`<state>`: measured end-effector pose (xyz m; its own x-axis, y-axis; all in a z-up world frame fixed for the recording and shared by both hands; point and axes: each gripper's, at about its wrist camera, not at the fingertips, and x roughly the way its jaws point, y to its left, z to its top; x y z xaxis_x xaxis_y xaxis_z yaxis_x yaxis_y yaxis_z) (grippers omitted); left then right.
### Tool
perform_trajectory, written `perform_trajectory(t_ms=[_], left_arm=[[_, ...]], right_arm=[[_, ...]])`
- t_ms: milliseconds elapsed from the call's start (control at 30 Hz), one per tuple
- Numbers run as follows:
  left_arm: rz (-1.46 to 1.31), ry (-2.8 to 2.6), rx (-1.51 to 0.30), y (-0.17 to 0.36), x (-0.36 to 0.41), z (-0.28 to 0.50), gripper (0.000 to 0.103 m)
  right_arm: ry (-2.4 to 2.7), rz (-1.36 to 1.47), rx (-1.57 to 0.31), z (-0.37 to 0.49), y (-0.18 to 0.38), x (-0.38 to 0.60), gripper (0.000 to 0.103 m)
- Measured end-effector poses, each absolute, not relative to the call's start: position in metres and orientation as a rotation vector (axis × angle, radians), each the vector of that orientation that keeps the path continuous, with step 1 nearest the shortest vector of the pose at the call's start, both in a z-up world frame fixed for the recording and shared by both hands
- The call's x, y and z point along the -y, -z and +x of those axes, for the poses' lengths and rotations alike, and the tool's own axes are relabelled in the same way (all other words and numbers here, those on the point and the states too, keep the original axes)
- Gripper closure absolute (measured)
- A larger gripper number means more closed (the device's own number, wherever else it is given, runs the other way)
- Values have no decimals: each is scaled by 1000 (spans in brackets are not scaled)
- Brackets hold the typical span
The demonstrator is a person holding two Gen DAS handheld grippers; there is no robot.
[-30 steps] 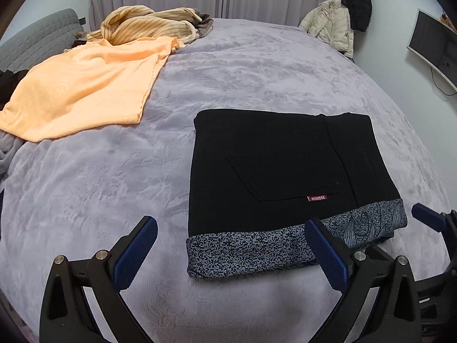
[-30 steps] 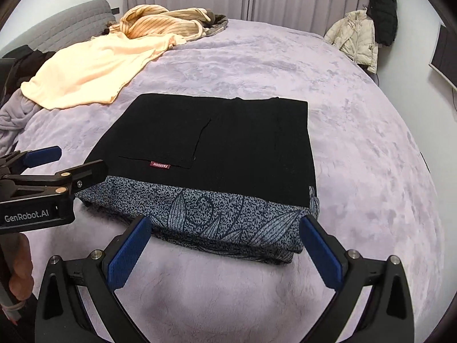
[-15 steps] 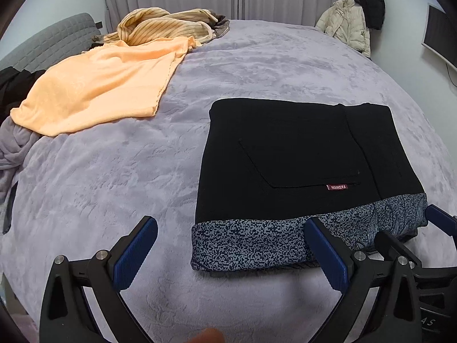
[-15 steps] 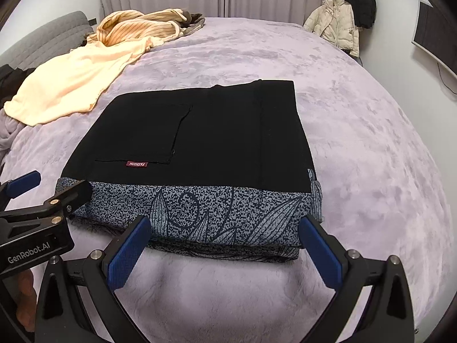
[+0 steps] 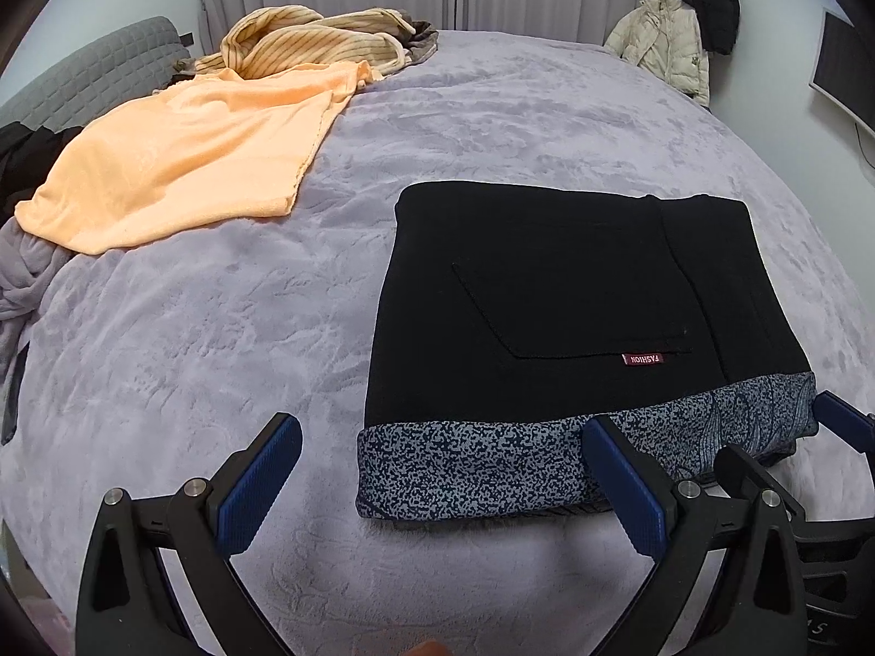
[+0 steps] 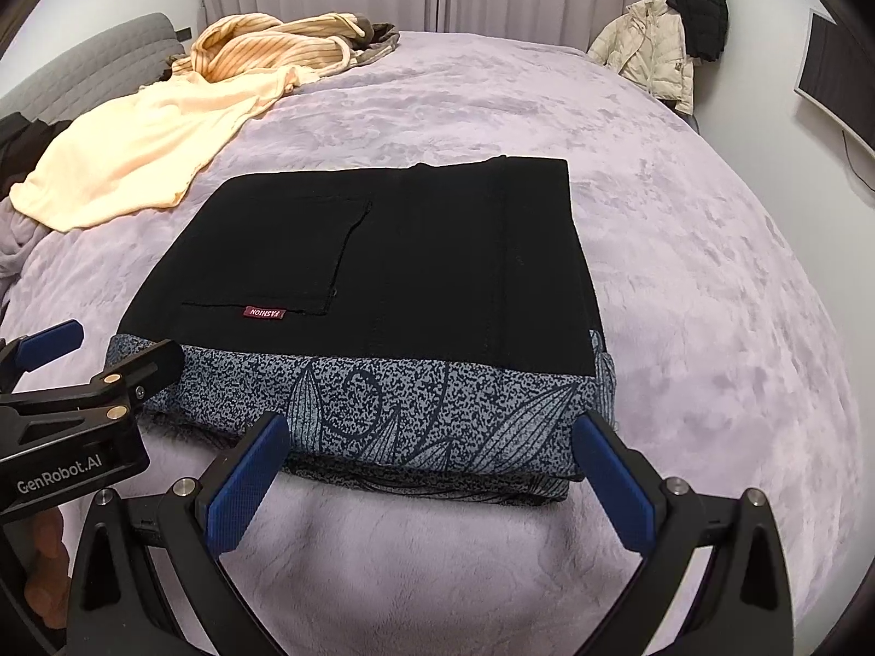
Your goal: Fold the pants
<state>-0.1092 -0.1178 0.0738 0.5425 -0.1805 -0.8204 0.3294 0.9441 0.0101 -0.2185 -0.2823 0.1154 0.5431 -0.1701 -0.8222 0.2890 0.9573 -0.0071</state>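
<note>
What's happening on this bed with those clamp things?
A person is folding pants using a handheld gripper in each hand. The black pants lie folded in a flat rectangle on the purple bed, patterned band nearest the cameras. The left gripper and right gripper hover at that near edge, jaws open, holding nothing. Other clothes lie farther back.

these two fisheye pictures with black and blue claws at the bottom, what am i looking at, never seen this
A person holds a two-finger gripper in each hand; each carries a camera looking along its fingers. One picture is from the left gripper, the other from the right gripper. Both are open and hold nothing. In front of them, on a bed with a lilac blanket, lie the pants, folded into a black rectangle with a patterned blue band along the near edge. Farther back lie an orange cloth and a striped garment. A pale jacket hangs by the wall.
</note>
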Motion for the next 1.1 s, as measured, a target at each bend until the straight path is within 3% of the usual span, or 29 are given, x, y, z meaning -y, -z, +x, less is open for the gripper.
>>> perform_trajectory(t_ms=[1100], left_arm=[[155, 306, -971, -75, 116, -112, 0]], right_arm=[[255, 121, -967, -219, -118, 276, 0]])
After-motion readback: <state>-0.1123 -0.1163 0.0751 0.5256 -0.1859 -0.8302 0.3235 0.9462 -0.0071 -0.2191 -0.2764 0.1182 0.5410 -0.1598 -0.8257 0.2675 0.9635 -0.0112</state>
